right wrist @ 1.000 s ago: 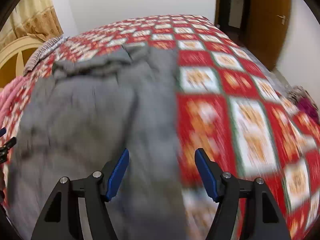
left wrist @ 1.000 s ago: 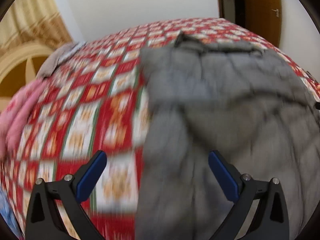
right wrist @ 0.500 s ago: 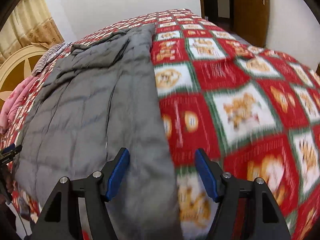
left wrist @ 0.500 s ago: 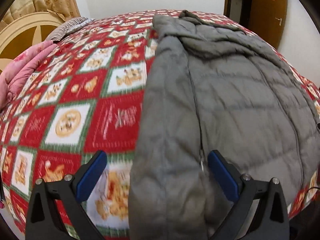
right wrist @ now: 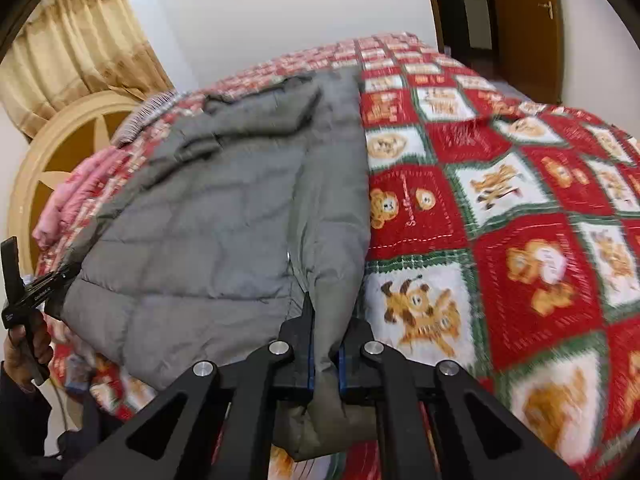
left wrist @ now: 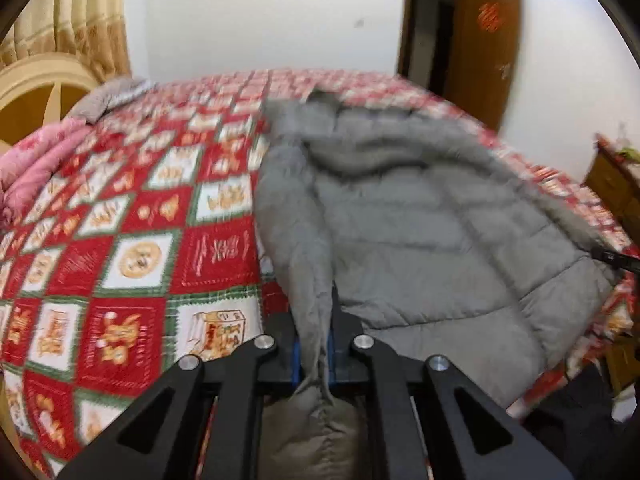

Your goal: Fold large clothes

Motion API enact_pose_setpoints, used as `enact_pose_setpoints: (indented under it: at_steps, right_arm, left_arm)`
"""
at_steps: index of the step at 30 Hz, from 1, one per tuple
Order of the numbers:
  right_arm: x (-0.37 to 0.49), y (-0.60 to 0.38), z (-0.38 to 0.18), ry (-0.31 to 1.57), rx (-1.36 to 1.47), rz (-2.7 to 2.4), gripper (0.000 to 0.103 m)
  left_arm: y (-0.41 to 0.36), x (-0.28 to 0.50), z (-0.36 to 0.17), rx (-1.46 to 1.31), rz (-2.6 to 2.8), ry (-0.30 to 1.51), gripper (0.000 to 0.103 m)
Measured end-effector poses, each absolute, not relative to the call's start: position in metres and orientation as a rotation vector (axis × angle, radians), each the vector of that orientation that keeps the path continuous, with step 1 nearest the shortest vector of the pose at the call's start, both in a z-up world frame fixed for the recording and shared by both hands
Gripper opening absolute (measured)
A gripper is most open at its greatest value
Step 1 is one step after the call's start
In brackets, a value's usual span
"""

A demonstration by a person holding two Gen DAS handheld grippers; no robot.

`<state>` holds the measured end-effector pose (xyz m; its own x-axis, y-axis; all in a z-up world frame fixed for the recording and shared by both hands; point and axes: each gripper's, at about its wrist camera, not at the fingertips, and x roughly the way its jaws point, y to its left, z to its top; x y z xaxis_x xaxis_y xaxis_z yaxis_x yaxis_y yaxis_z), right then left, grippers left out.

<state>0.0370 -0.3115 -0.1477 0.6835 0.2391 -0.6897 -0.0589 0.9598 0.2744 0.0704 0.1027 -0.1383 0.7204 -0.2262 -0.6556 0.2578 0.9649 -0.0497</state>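
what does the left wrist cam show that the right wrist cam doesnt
Only the left wrist view shows the wooden cabinet at the far right and the red emblem on the door. Only the right wrist view shows the person's hand holding the left gripper at the coat's other corner. Both show the grey puffer coat on the red patterned bedspread, the pink bedding, and the coat's hem pinched in the view's own gripper, the right gripper in its own.

Jacket point(left wrist: 420, 240) — plain grey, quilted stitch lines. Bedspread point(left wrist: 132, 248) — red and white squares with green borders, orange animal motifs. Folded blanket point(left wrist: 36, 168): pink. Curtain point(right wrist: 76, 40): tan-gold. Door point(left wrist: 484, 48): brown, red emblem. Gripper pads point(right wrist: 311, 354): blue on black.
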Motion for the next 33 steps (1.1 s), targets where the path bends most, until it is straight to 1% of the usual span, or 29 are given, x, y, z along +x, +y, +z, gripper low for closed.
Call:
enact_pose_setpoints:
  at_steps: [5,7,9,12,16,18,21,22,23,24,26,27,30,31,32,33]
  right_arm:
    - [-0.021,-0.32,-0.075,0.652,0.224,0.191,0.005]
    - [-0.031,-0.325,-0.049,0.584,0.235,0.207,0.005]
    - [-0.025,-0.329,-0.029,0.528,0.245,0.214,0.005]
    - [0.019,-0.332,-0.019,0.491,0.267,0.208,0.005]
    - [0.106,-0.331,-0.028,0.517,0.31,0.156,0.005]
    - [0.146,-0.328,-0.036,0.543,0.3,0.121,0.005]
    - [0.198,-0.323,-0.052,0.59,0.303,0.079,0.005]
    - [0.212,-0.321,-0.057,0.6,0.301,0.068,0.005]
    - [0.225,-0.319,-0.063,0.608,0.301,0.062,0.005]
    - [0.234,-0.318,-0.068,0.613,0.293,0.06,0.005]
    - [0.253,-0.319,-0.079,0.619,0.293,0.052,0.007]
    - [0.261,-0.319,-0.084,0.614,0.298,0.043,0.008]
    - [0.288,-0.323,-0.093,0.602,0.319,0.02,0.018]
    - [0.298,-0.324,-0.094,0.598,0.335,0.008,0.027]
    - [0.307,-0.325,-0.094,0.591,0.348,-0.003,0.032]
    - [0.312,-0.325,-0.093,0.58,0.355,-0.011,0.05]
  left_arm:
    - [0.117,0.012,-0.08,0.033,-0.344,0.593,0.009]
    - [0.118,0.013,-0.061,0.031,-0.354,0.551,0.009]
    - [0.117,0.029,-0.052,0.032,-0.365,0.519,0.01]
    - [0.111,0.083,-0.049,0.046,-0.351,0.506,0.009]
    - [0.099,0.166,-0.063,0.05,-0.304,0.54,0.01]
    - [0.091,0.211,-0.077,0.071,-0.257,0.562,0.014]
    - [0.083,0.25,-0.094,0.063,-0.205,0.61,0.02]
    - [0.08,0.258,-0.097,0.07,-0.184,0.625,0.025]
    - [0.079,0.258,-0.099,0.078,-0.169,0.627,0.045]
    - [0.079,0.263,-0.101,0.097,-0.13,0.613,0.077]
    - [0.082,0.263,-0.1,0.108,-0.044,0.548,0.099]
    - [0.088,0.267,-0.098,0.087,-0.032,0.523,0.103]
    - [0.096,0.283,-0.096,0.046,0.02,0.526,0.103]
    - [0.095,0.287,-0.095,0.049,0.048,0.524,0.103]
    - [0.096,0.293,-0.095,0.05,0.083,0.518,0.103]
    - [0.098,0.296,-0.091,0.035,0.123,0.503,0.103]
